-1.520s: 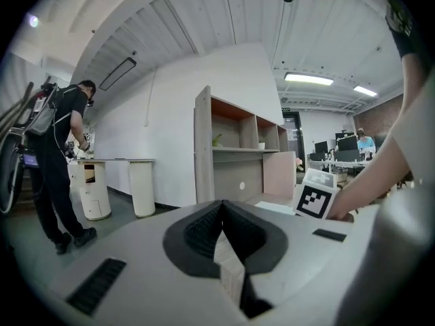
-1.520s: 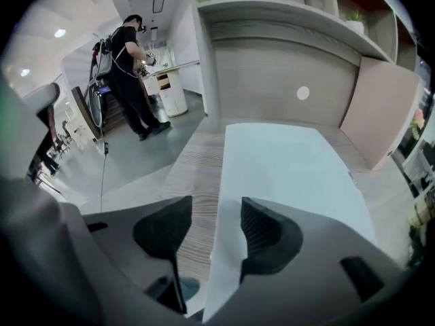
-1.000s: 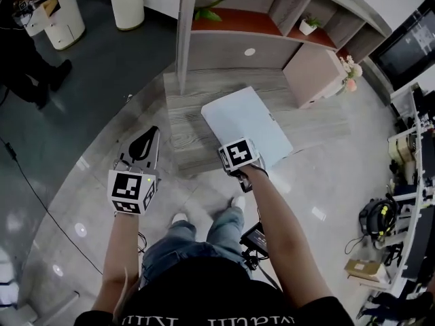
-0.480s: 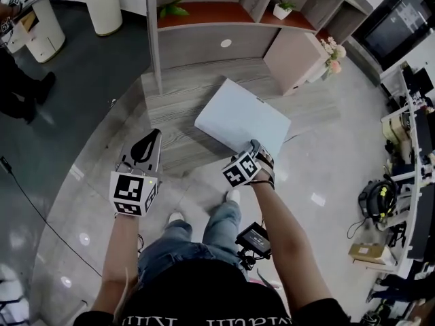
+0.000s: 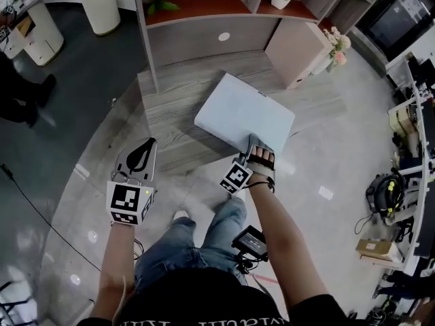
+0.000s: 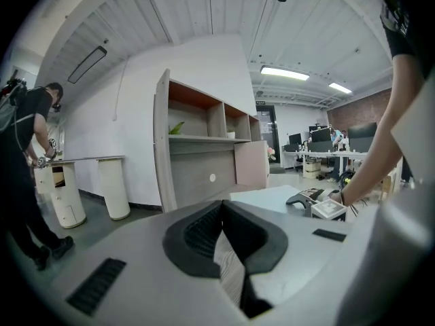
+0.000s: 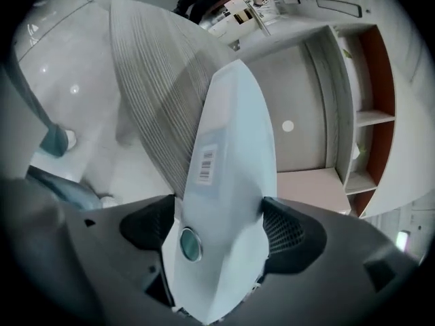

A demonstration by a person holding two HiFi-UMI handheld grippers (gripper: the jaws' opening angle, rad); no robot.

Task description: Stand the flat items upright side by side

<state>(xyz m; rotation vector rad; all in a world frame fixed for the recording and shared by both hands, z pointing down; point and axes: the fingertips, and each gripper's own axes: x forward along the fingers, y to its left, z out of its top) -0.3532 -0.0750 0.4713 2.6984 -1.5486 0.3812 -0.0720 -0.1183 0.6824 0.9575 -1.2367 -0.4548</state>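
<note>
Wooden platform [image 5: 175, 111]: white box [image 5: 243, 116] corner overhangs the front edge.

A pale bluish-white flat box [image 5: 245, 117], carrying a white barcode label [image 7: 206, 165] with black stripes, is lying on a grey wood-grain platform [image 5: 173, 124]. Glossy light-grey floor [image 5: 88, 202] is gleaming nearby. A reddish-brown shelf [image 5: 204, 7] is showing at the far side. The left hand-held gripper [image 5: 148, 142] is showing light grey, with black-and-white square markers.

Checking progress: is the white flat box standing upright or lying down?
Lying down: in the head view the white box rests broad face up on the wooden platform.
</note>
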